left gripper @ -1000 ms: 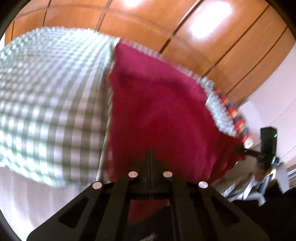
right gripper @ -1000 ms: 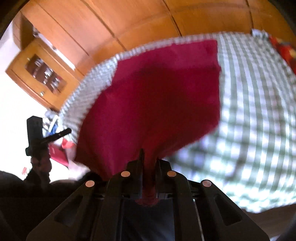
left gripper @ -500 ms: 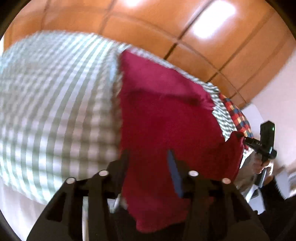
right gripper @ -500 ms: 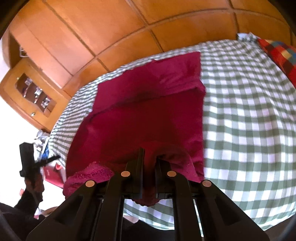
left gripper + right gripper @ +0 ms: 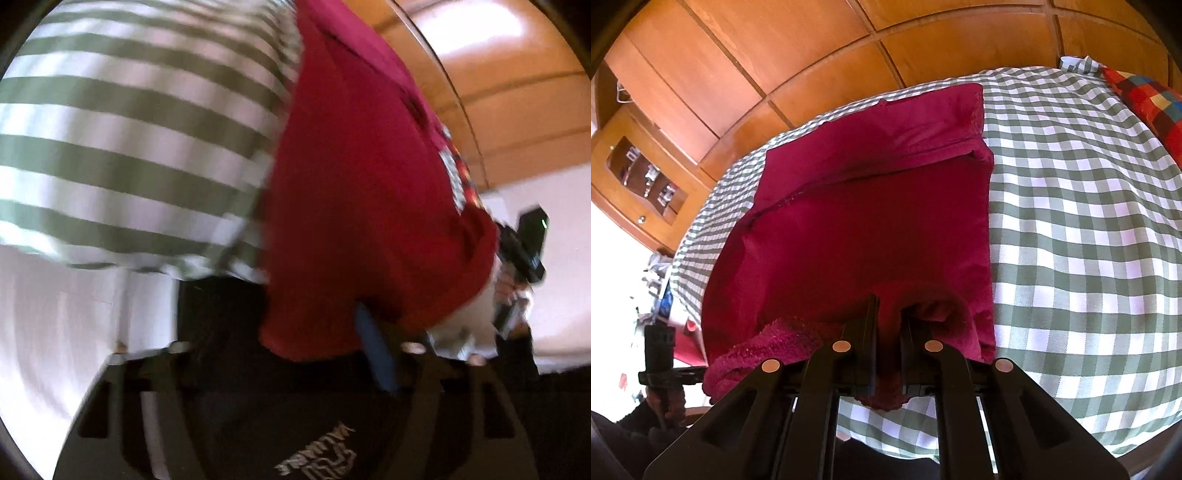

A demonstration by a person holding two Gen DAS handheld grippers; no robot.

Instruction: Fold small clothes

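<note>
A crimson terry cloth (image 5: 871, 229), fuzzy-edged and folded into a rough rectangle, is spread ahead of the right tool (image 5: 888, 339) on green-white gingham bedding (image 5: 1071, 221). Its near hem is pinched by that tool. The left tool (image 5: 295, 354) is seen spread, cloth draped between.

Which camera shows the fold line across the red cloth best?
The right wrist view: the red cloth lies sharp on the checked sheet, its fold crossing clearly. The left wrist view shows the cloth close, blurred, no fold visible.
</note>
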